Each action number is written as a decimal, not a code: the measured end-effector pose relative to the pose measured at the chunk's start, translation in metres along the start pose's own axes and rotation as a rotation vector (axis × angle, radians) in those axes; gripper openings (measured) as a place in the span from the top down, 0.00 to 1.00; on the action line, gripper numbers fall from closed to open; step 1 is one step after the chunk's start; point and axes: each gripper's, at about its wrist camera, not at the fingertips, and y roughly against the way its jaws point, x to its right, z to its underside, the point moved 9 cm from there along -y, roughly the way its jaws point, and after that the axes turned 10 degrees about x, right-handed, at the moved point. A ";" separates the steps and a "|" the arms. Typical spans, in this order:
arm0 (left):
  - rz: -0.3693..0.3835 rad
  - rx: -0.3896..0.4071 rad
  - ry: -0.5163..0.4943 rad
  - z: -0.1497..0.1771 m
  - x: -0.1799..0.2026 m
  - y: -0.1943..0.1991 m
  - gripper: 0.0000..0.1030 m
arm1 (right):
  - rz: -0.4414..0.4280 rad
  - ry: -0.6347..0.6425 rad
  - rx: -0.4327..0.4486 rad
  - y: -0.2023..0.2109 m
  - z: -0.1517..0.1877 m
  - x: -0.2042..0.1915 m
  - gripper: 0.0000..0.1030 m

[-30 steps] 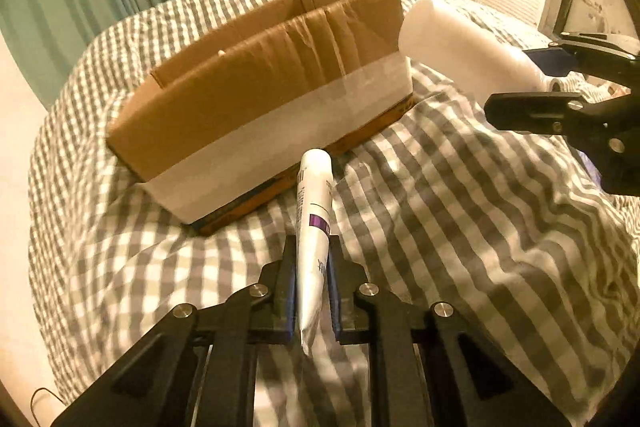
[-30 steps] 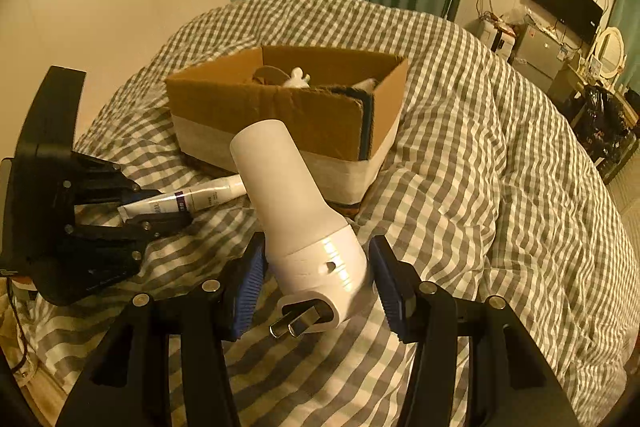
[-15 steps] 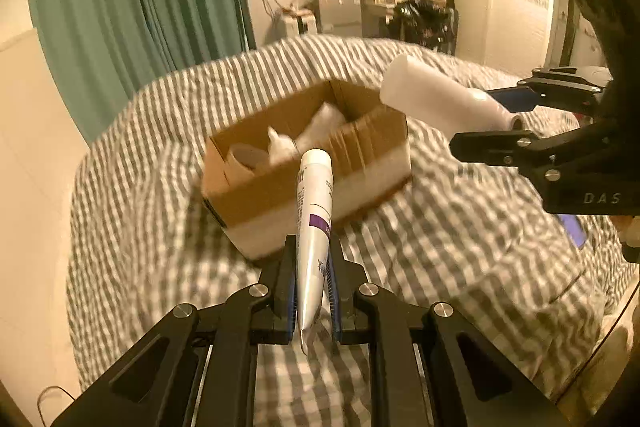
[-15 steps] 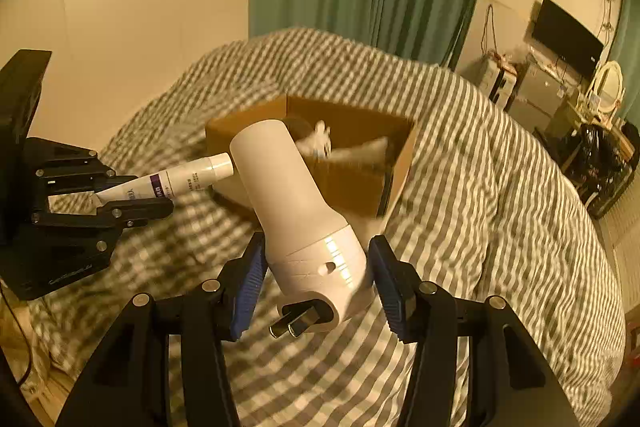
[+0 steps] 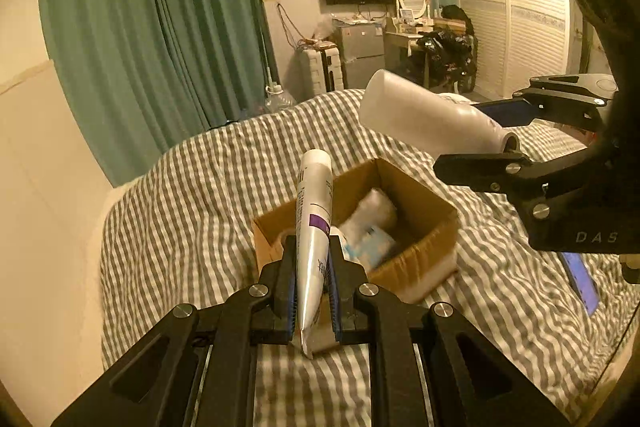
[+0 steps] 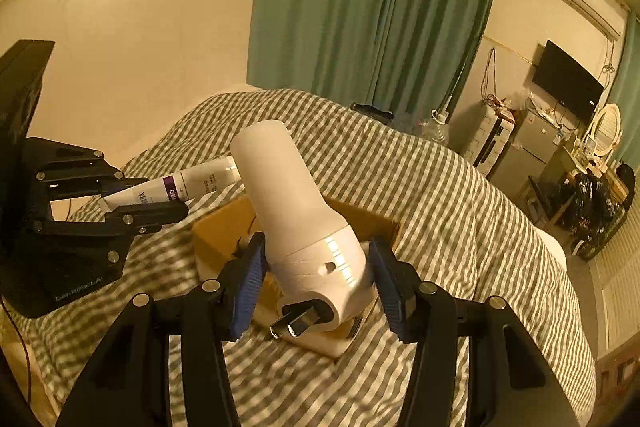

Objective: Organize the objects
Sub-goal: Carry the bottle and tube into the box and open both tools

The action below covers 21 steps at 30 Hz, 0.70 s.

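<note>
My left gripper (image 5: 312, 287) is shut on a white tube with a purple band (image 5: 314, 223) and holds it in the air above an open cardboard box (image 5: 424, 251) on the checked bed. The box holds several white items (image 5: 368, 227). My right gripper (image 6: 320, 283) is shut on a white hair dryer body (image 6: 296, 219) with a two-pin plug at its near end, also raised over the box (image 6: 216, 227). In the left wrist view the dryer (image 5: 424, 119) hangs at the upper right. In the right wrist view the tube (image 6: 176, 187) sits at the left.
The grey-checked duvet (image 5: 180, 219) covers the bed. A blue flat object (image 5: 580, 279) lies on it at the right. Green curtains (image 5: 152, 27), a TV, a small fridge and a white wardrobe stand behind. A beige wall (image 6: 120, 47) borders the bed's left side.
Both grippers have risen well above the bed with their objects. The box now shows from above, with its inside in view.
</note>
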 end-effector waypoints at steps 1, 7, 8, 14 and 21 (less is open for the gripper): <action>0.000 -0.001 0.001 -0.002 -0.002 -0.006 0.88 | 0.000 0.001 -0.004 -0.005 -0.003 0.002 0.50; 0.006 -0.043 0.018 -0.006 -0.015 -0.048 0.88 | -0.010 0.004 -0.044 -0.041 -0.009 0.014 0.50; 0.007 -0.055 0.016 -0.004 -0.017 -0.055 0.88 | -0.014 0.003 -0.056 -0.049 -0.007 0.015 0.50; 0.023 -0.138 0.015 0.022 -0.015 -0.096 0.88 | -0.034 -0.011 -0.159 -0.096 0.026 0.025 0.50; 0.051 -0.220 0.019 0.050 -0.015 -0.128 0.88 | -0.067 -0.025 -0.240 -0.131 0.054 0.030 0.50</action>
